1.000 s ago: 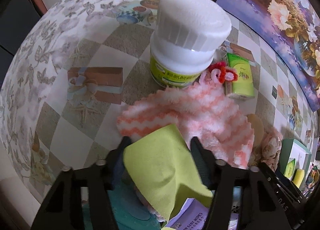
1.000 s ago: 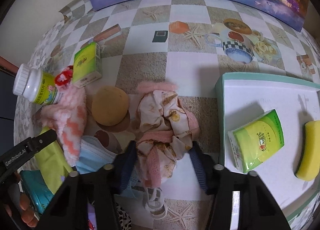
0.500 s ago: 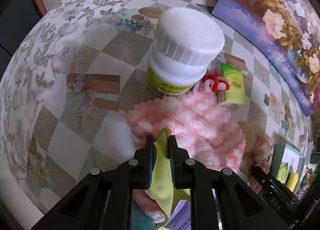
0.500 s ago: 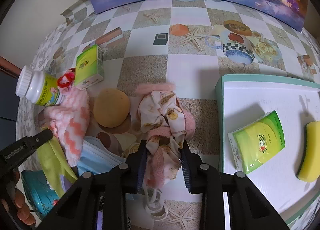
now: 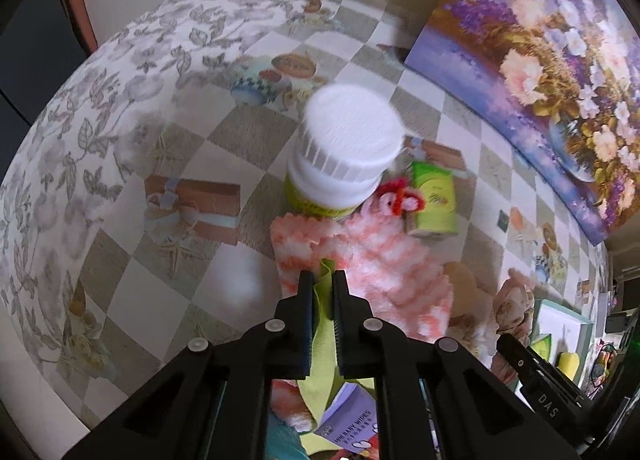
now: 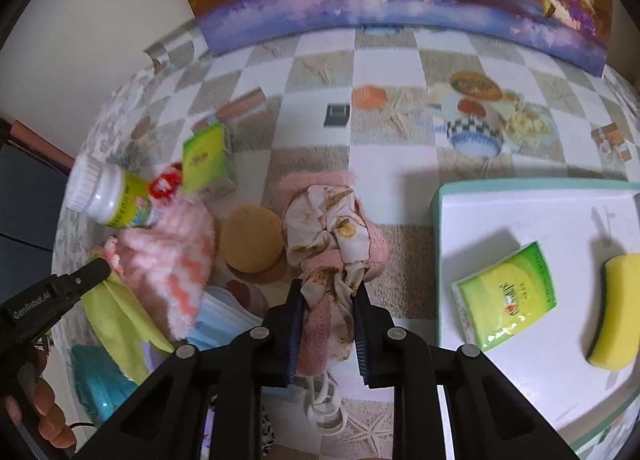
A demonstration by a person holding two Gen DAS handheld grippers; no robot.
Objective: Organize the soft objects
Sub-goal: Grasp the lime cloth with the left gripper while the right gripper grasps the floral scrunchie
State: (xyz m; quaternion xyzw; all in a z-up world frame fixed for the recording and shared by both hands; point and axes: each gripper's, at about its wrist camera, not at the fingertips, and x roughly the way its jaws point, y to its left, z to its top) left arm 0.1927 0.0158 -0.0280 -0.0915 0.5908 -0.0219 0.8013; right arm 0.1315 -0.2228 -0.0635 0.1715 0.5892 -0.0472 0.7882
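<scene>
In the left wrist view my left gripper pinches a yellow-green cloth; its jaws are still closing and the pads press on the fabric. The cloth hangs down over a fluffy pink-and-white cloth. In the right wrist view my right gripper has its jaws closing on a crumpled floral and pink fabric bundle, and the pads squeeze its near end. The yellow-green cloth also shows at the lower left of that view, beside the fluffy cloth.
A white-capped bottle and a green tissue pack stand behind the fluffy cloth. A round tan sponge and a blue face mask lie left of the bundle. The teal-rimmed white tray holds a green pack and a yellow sponge.
Both grippers went from open to closed: the left on the yellow-green cloth, the right on the floral bundle. The left gripper rose, lifting the cloth's edge.
</scene>
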